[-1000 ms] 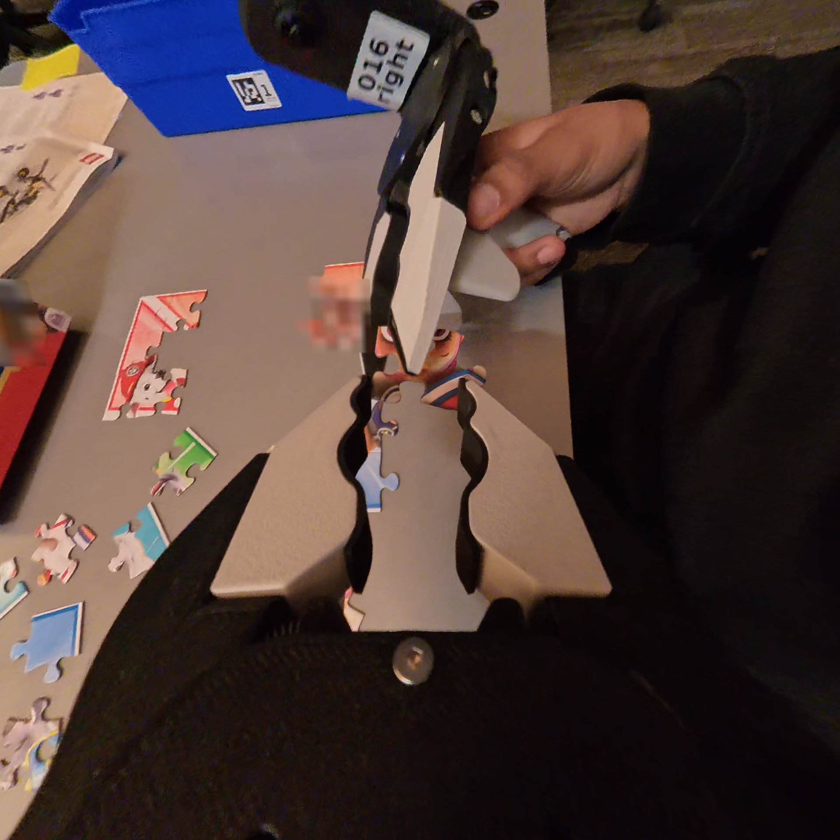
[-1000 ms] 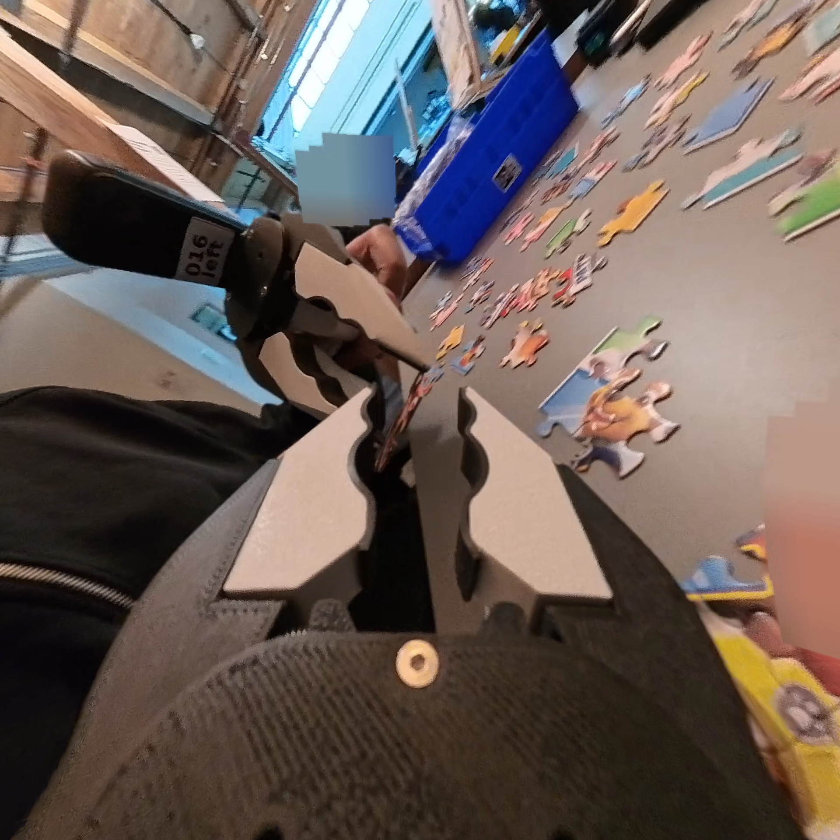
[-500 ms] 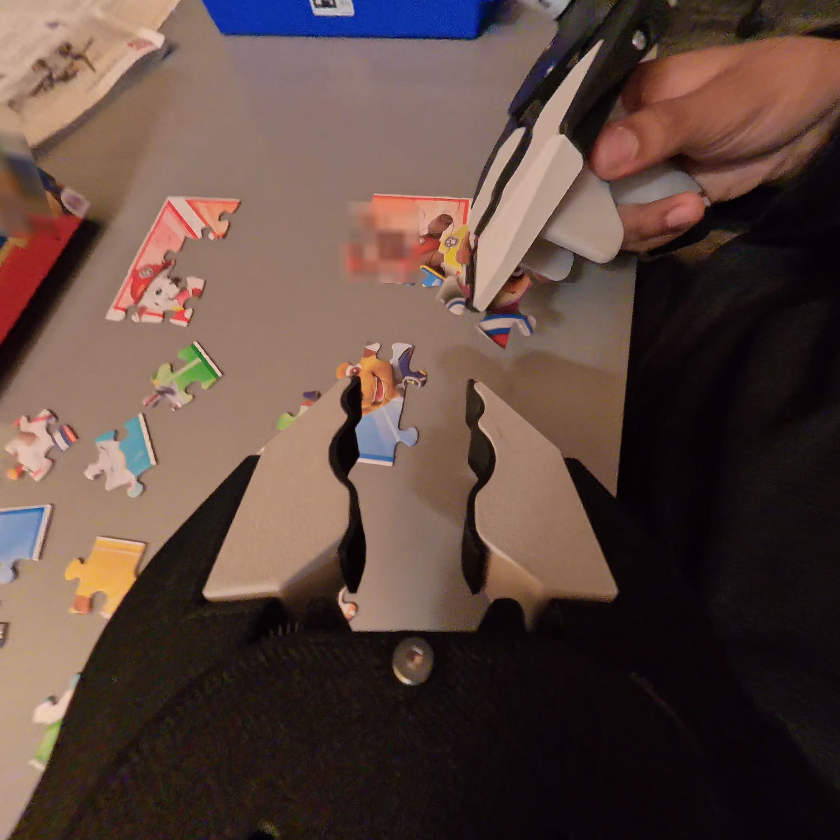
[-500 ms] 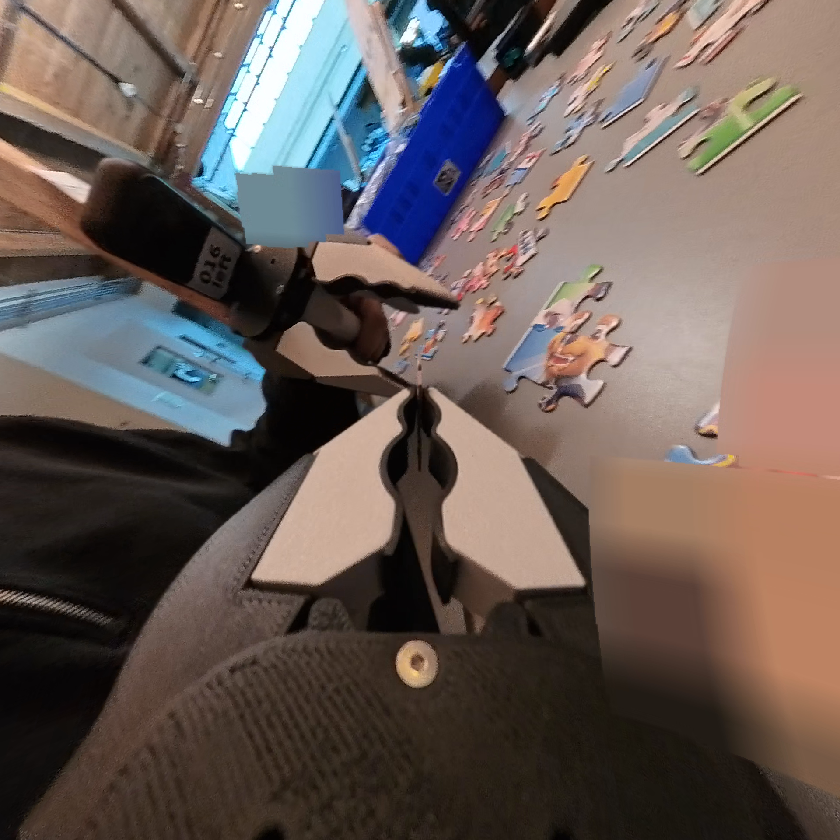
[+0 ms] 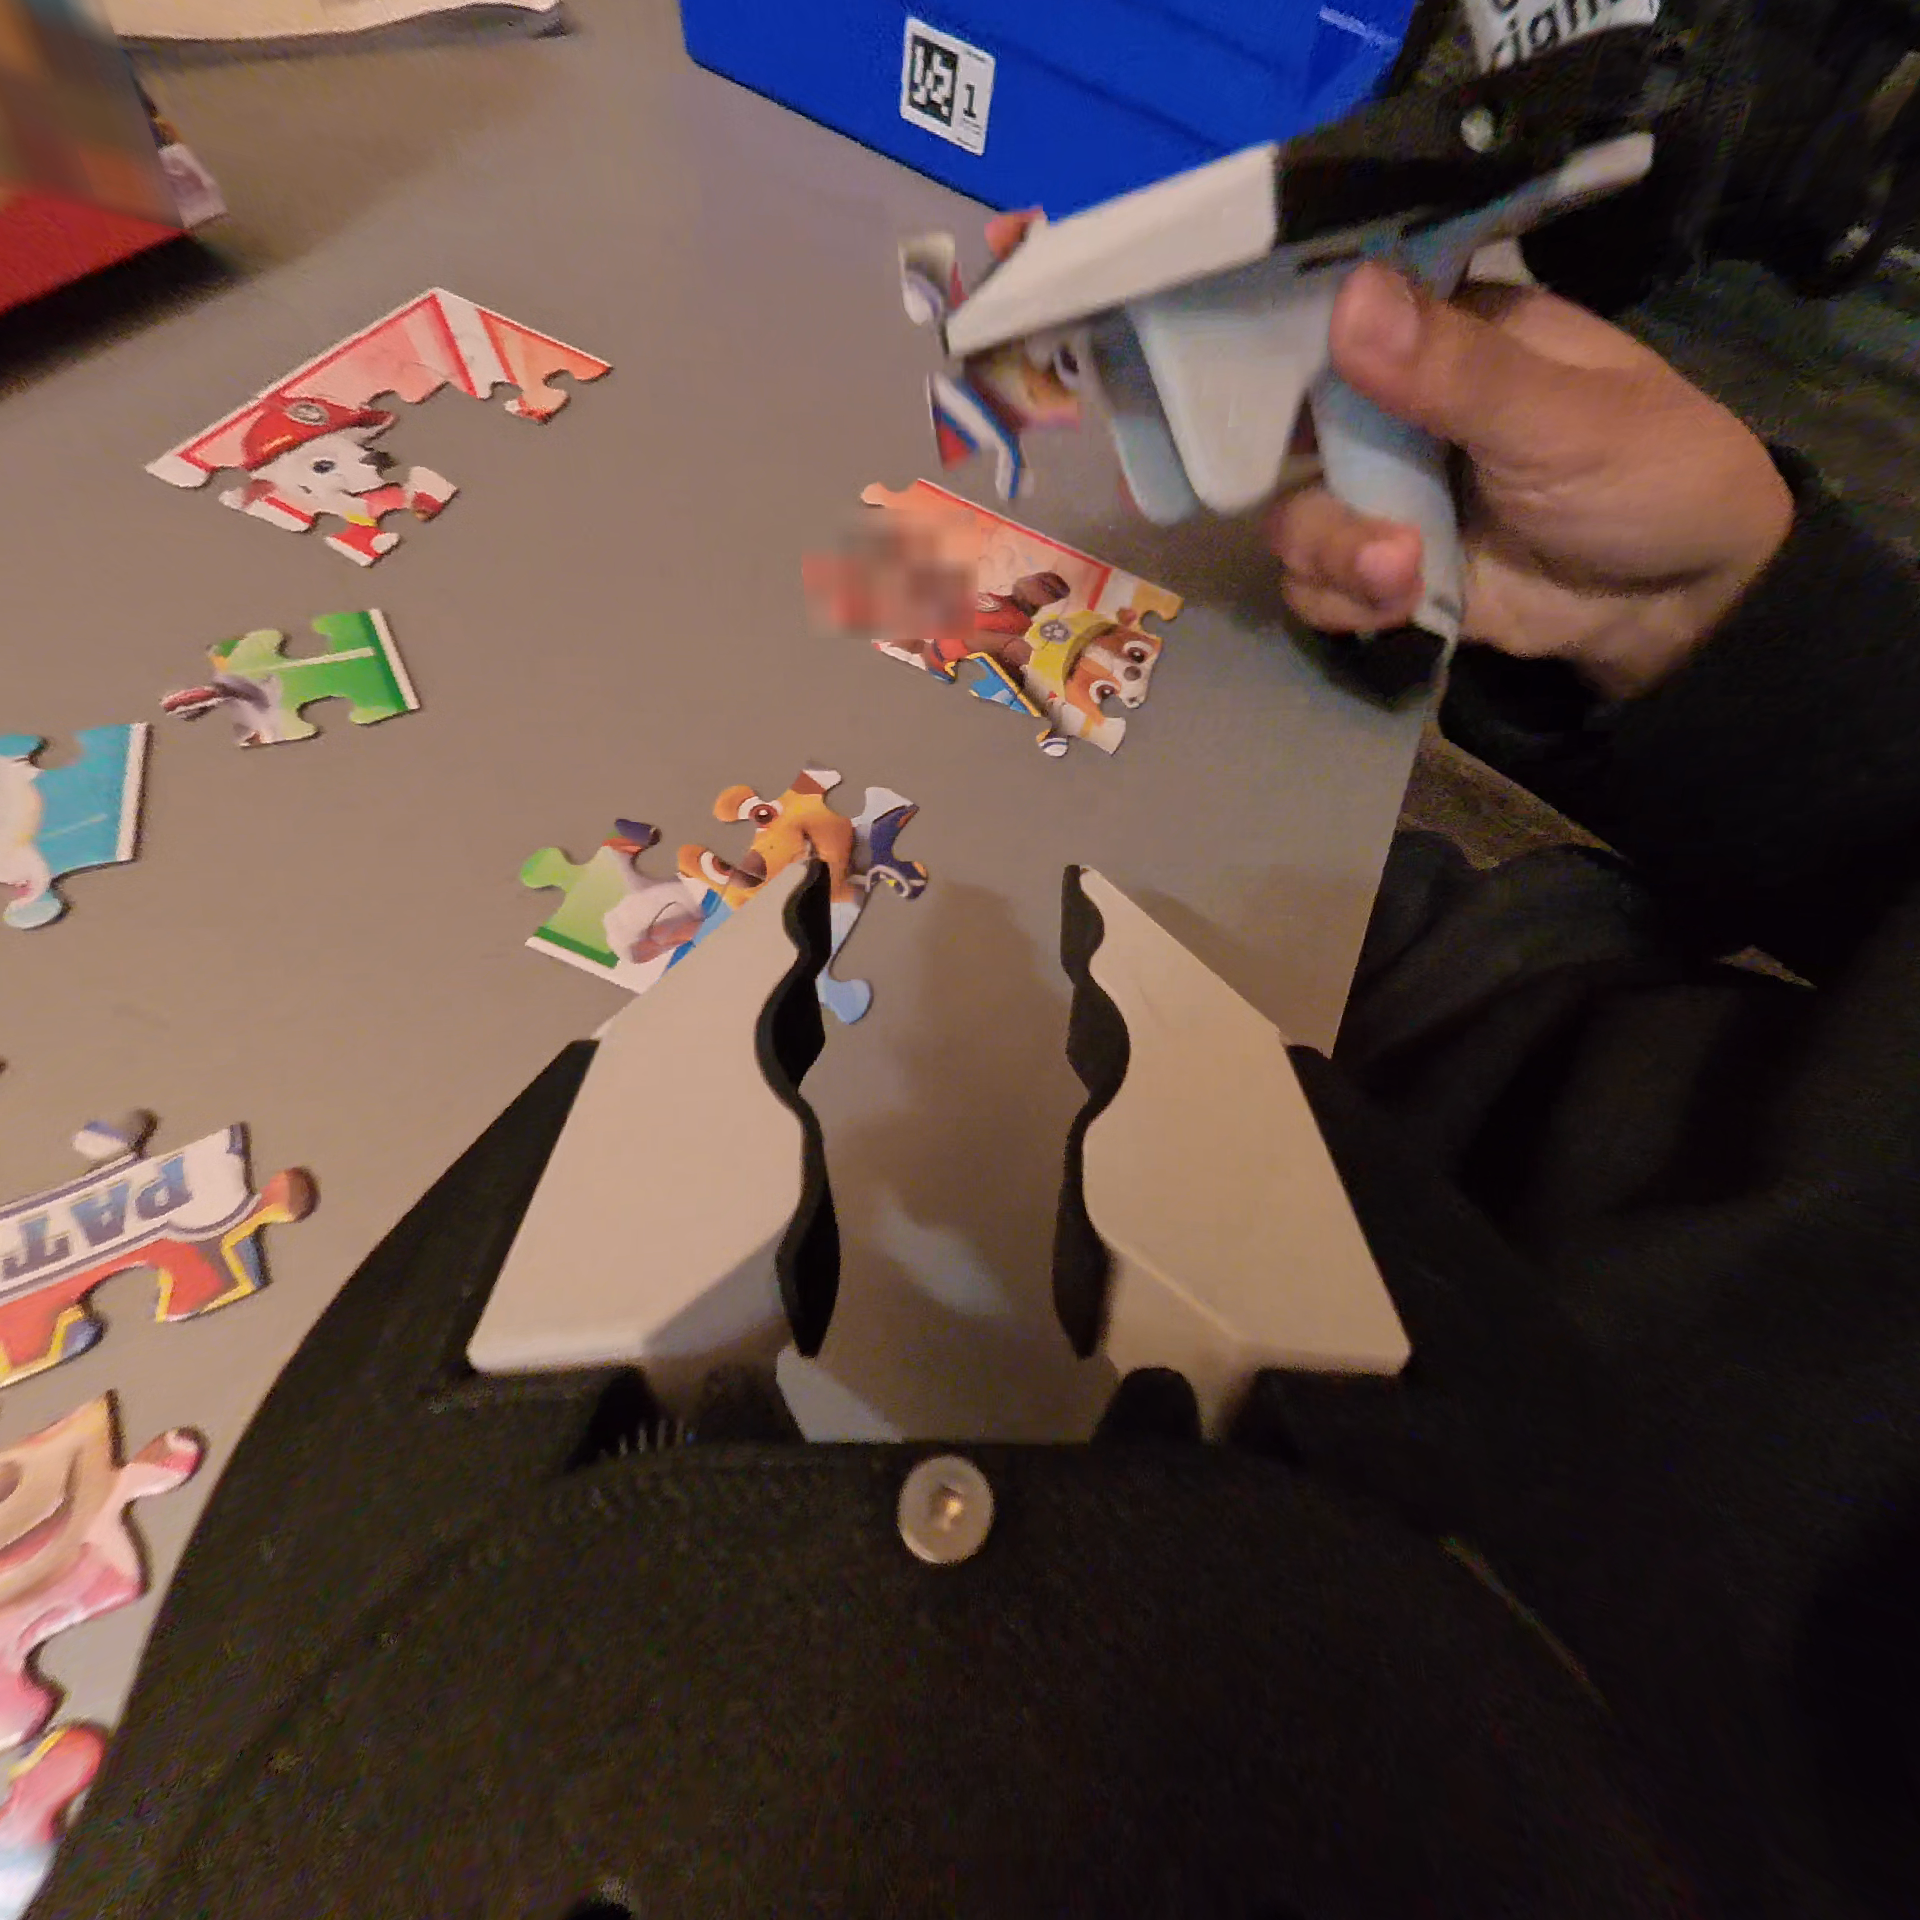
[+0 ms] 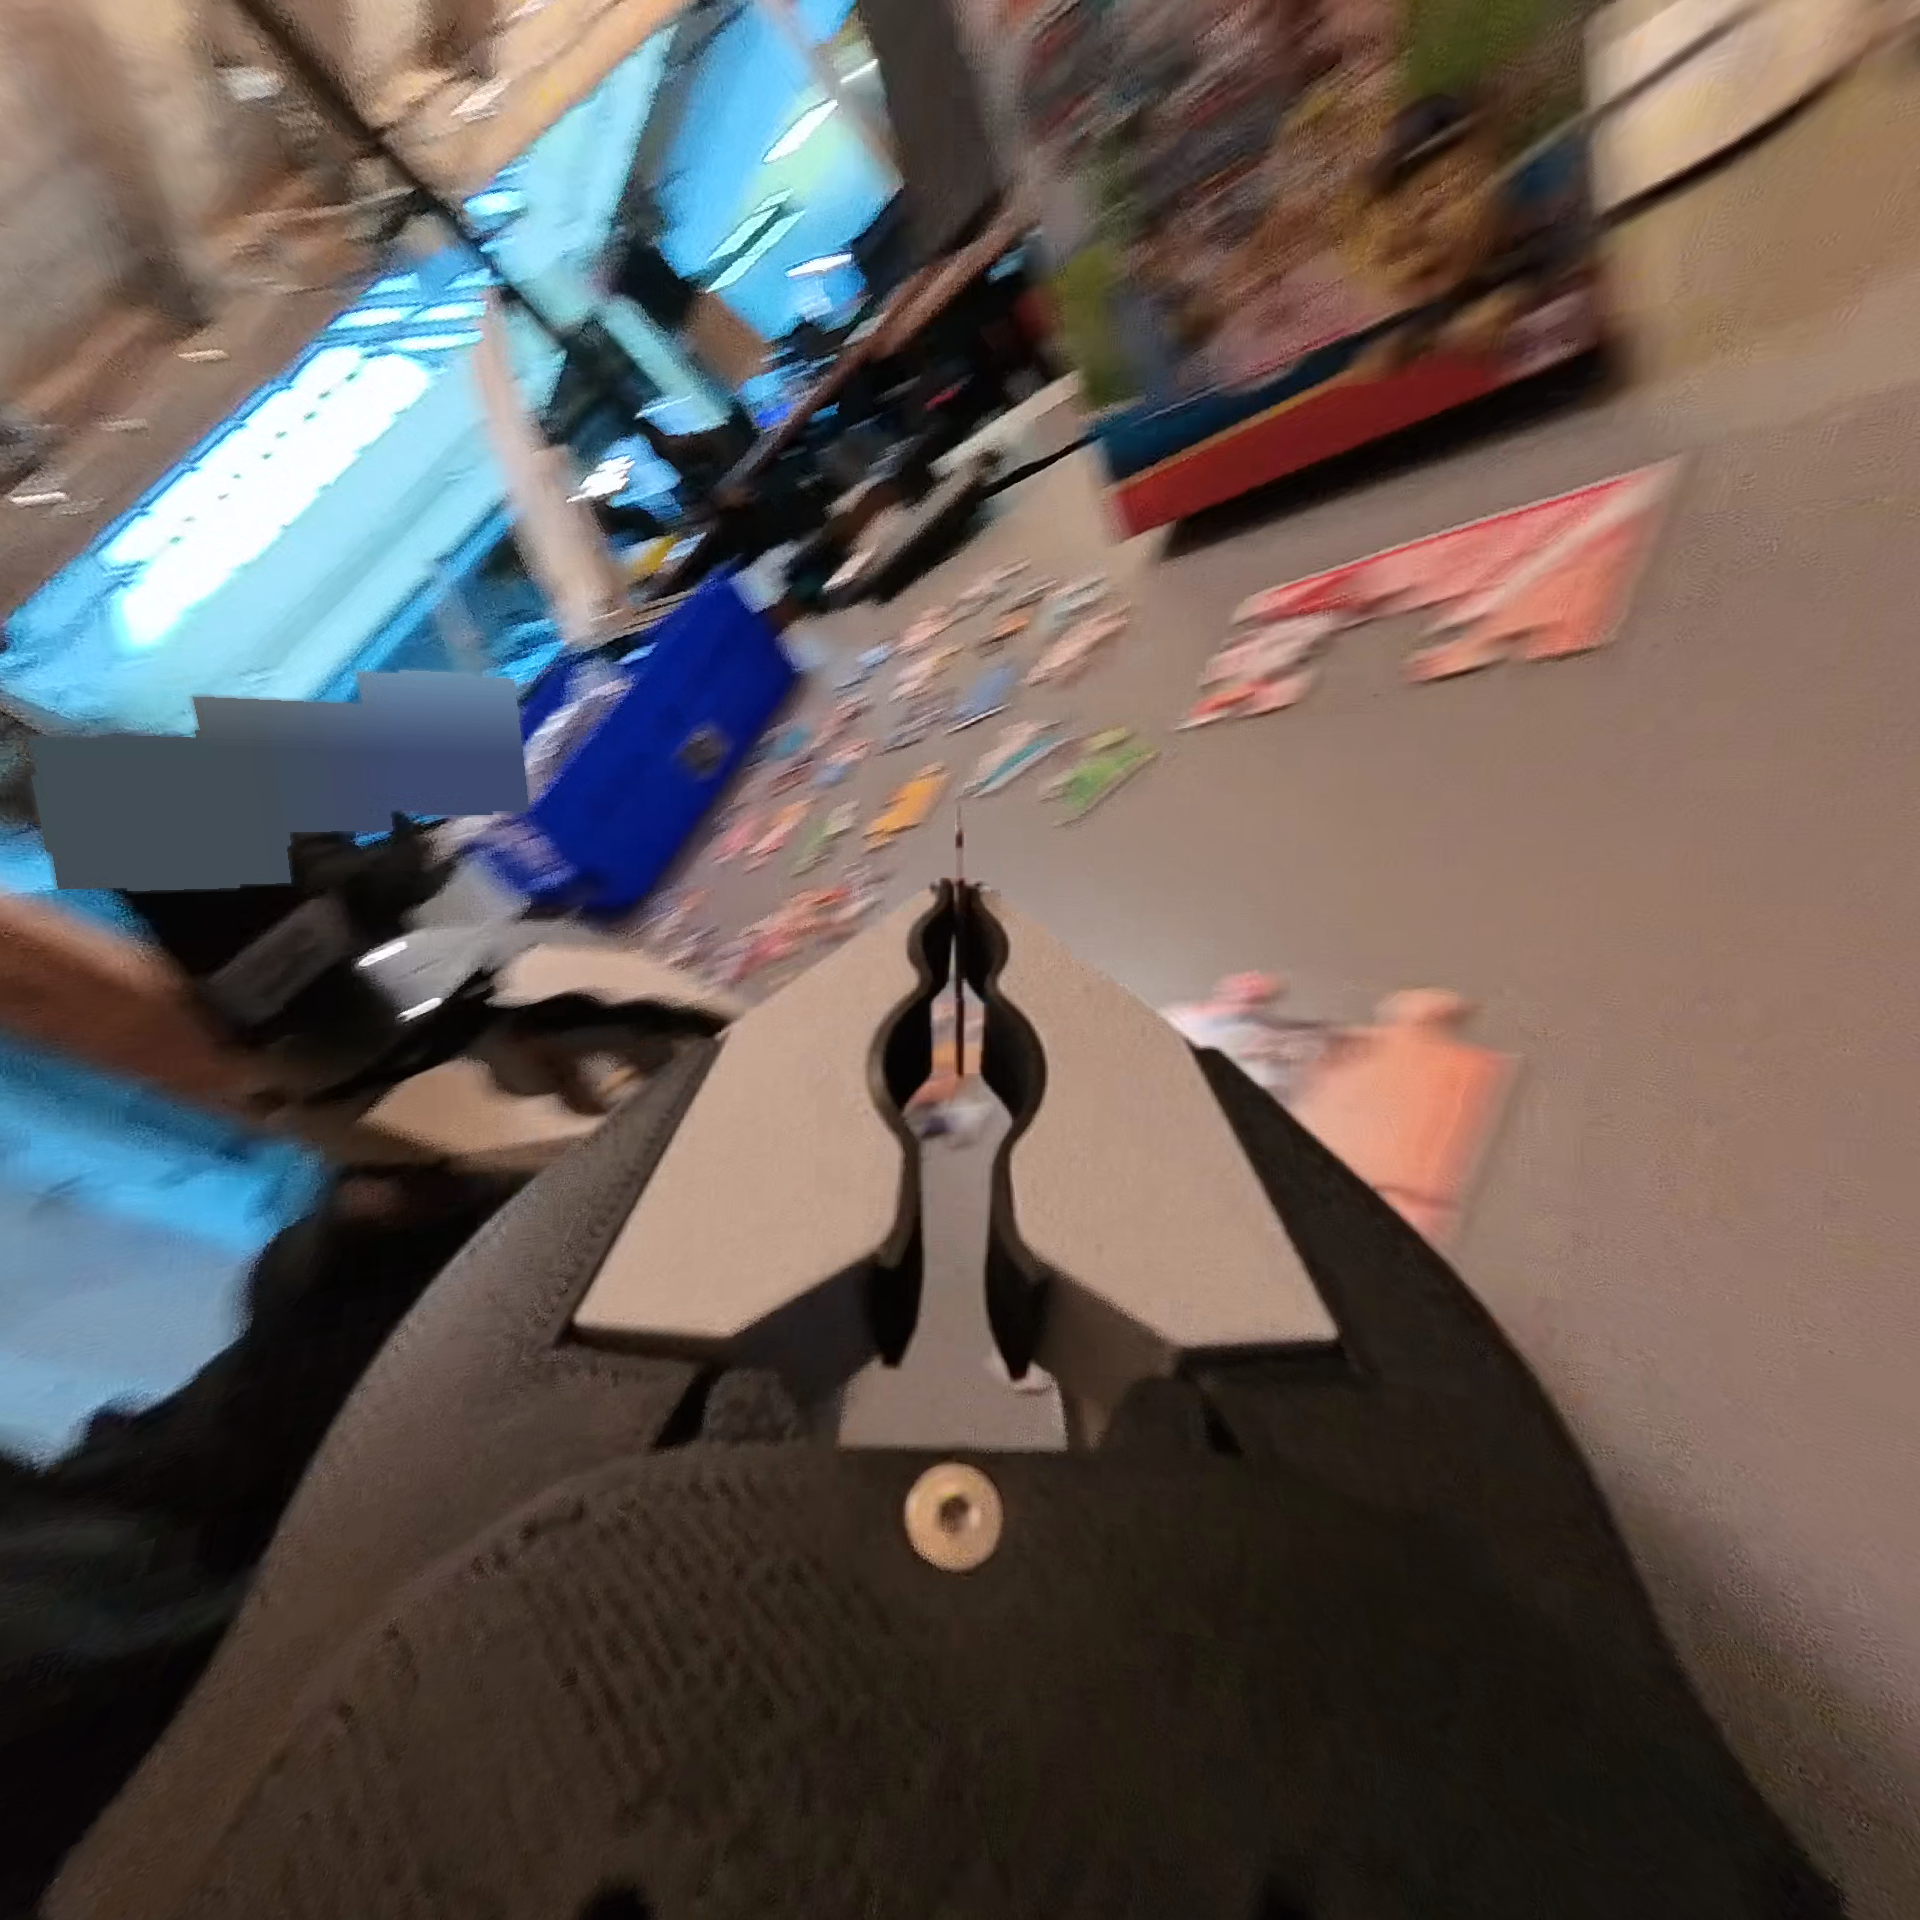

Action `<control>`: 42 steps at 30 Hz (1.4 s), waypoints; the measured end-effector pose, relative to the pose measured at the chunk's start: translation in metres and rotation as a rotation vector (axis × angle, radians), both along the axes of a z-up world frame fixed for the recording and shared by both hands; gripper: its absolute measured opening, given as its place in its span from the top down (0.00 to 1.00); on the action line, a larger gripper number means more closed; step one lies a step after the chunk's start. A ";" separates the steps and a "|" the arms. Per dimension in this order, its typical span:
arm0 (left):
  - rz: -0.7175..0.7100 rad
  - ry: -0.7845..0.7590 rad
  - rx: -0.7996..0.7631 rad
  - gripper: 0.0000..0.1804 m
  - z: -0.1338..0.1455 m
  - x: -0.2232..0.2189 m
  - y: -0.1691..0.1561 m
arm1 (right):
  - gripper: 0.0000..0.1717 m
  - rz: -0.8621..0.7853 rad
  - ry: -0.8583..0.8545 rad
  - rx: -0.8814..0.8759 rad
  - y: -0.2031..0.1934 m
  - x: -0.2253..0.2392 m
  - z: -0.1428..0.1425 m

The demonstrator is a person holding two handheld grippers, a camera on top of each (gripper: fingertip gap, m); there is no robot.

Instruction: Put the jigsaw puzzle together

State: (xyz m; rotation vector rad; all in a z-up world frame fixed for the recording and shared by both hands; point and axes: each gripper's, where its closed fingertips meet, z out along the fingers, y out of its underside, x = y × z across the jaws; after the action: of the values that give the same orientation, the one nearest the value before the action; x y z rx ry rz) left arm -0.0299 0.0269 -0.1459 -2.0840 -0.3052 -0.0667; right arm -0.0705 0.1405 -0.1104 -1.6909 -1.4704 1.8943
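Gripping a thin puzzle piece (image 5: 971, 358) edge-on, right tool (image 6: 958, 885) is clenched, both pads pressed flat on it; piece tip pokes out just past the fingertips. Seen from the left wrist view, that tool (image 5: 951, 338) is held in a hand (image 5: 1538, 488), up off the table (image 5: 665, 312), piece hanging below and ahead of its tips, red/white/blue print showing.

Left tool (image 5: 940, 883) is released, jaws wide apart, nothing between the pads but bare table. Its left fingertip (image 5: 795, 883) overlaps an assembled cluster with an orange cartoon dog (image 5: 769, 831) and a green piece on its left end; whether it touches can't be told. Right fingertip sits over plain table near the table edge.

Around the left tool:
- ahead and slightly right: a joined chunk with red border and cartoon pups (image 5: 1049, 634), directly below the held piece
- ahead left: red-bordered corner chunk with a white pup (image 5: 343, 436), green piece (image 5: 312, 675) nearer
- far left: teal piece (image 5: 73, 810); lettered chunk (image 5: 135, 1236) beside the tool body
- far ahead: blue bin (image 5: 1091, 94) with a tag

Right wrist view is heavily motion-blurred; blue bin (image 6: 665, 727) ahead left, scattered pieces beyond the tips, a red-edged box (image 6: 1351, 416) far ahead right.
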 end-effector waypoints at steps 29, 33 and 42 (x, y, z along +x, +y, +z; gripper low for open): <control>-0.004 0.102 -0.398 0.76 -0.048 -0.019 -0.031 | 1.00 -0.026 -0.077 -0.044 -0.012 -0.046 -0.007; 0.047 0.069 -0.415 0.76 -0.049 -0.015 -0.052 | 1.00 -0.023 -0.074 -0.033 -0.015 -0.047 -0.005; -0.038 0.193 -0.346 0.68 -0.039 -0.003 -0.052 | 1.00 -0.093 -0.076 -0.097 0.008 -0.040 -0.001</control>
State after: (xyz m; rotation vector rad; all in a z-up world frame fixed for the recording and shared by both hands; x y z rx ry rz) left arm -0.0331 -0.0247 -0.1853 -2.4178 -0.1678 0.1755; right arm -0.1104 0.1480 -0.1111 -1.8591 -1.3205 1.9013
